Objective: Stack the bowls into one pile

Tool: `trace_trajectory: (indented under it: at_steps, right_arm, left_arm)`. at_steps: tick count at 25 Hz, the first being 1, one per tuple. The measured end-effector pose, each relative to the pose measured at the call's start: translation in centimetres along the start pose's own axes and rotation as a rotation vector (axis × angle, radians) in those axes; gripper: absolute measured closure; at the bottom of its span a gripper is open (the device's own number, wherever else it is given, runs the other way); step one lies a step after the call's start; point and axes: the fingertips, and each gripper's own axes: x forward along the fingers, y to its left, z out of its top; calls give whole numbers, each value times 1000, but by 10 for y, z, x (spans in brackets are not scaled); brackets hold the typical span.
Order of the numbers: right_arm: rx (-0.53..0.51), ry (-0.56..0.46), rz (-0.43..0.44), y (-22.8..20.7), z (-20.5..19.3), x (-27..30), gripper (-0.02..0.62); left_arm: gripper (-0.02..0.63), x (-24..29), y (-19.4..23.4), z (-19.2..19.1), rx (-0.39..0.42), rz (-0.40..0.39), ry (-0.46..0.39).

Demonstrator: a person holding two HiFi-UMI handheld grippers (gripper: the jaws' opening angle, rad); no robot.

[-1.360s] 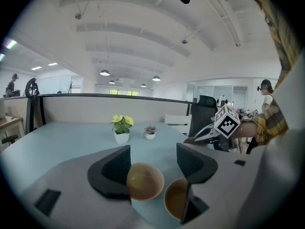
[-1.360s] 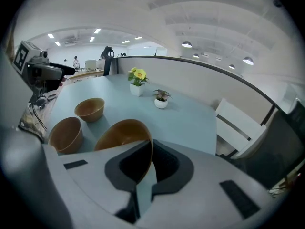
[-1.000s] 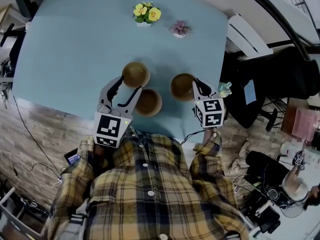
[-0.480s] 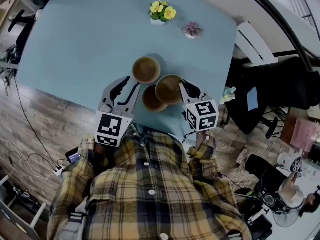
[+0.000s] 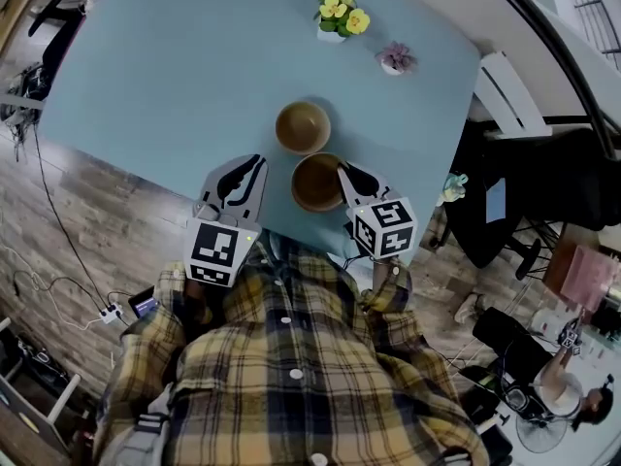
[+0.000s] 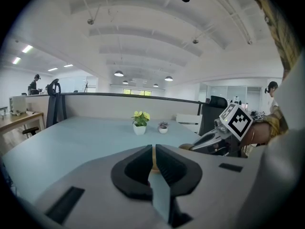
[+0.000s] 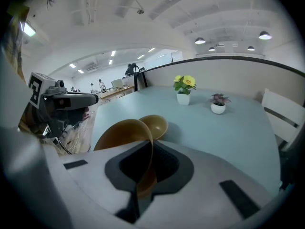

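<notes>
Bowls aren't in 1 pile yet. Your left gripper (image 5: 254,163) has just closed its jaws on nothing. The far bowl (image 5: 303,126) sits alone on the table (image 5: 146,76). Just beside it, your right gripper (image 5: 342,170) clamps the near bowl (image 5: 316,183) by its rim; stacking those 2 remains.

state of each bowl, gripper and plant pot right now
near bowl, mouth up, held by its rim
right gripper, shut on near bowl
far bowl, upright on the table, empty, free
left gripper, jaws have just been closing, nothing between them
yellow flower pot, upright
pink plant pot, upright
</notes>
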Motion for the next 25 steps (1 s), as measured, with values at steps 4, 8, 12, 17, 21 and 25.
trace_trajectory:
  at_steps: [4, 8, 12, 17, 21, 25]
  right_arm:
    - [1, 26, 0, 5, -10, 5, 580]
    - [10, 54, -8, 6, -22, 9, 580]
    - [1, 85, -18, 4, -32, 13, 580]
    - [-39, 97, -51, -1, -38, 18, 578]
    - [-91, 85, -51, 0, -36, 20, 575]
    - [-123, 64, -48, 5, -36, 21, 531]
  left_arm:
    - [617, -3, 3, -5, -15, 3, 7]
    - [617, -5, 3, -11, -32, -2, 22]
    - [617, -4, 3, -16, -37, -5, 32]
    - [617, -1, 5, -20, -43, -8, 42]
    - [617, 2, 5, -19, -43, -12, 46]
    - [617, 2, 5, -21, -44, -13, 48]
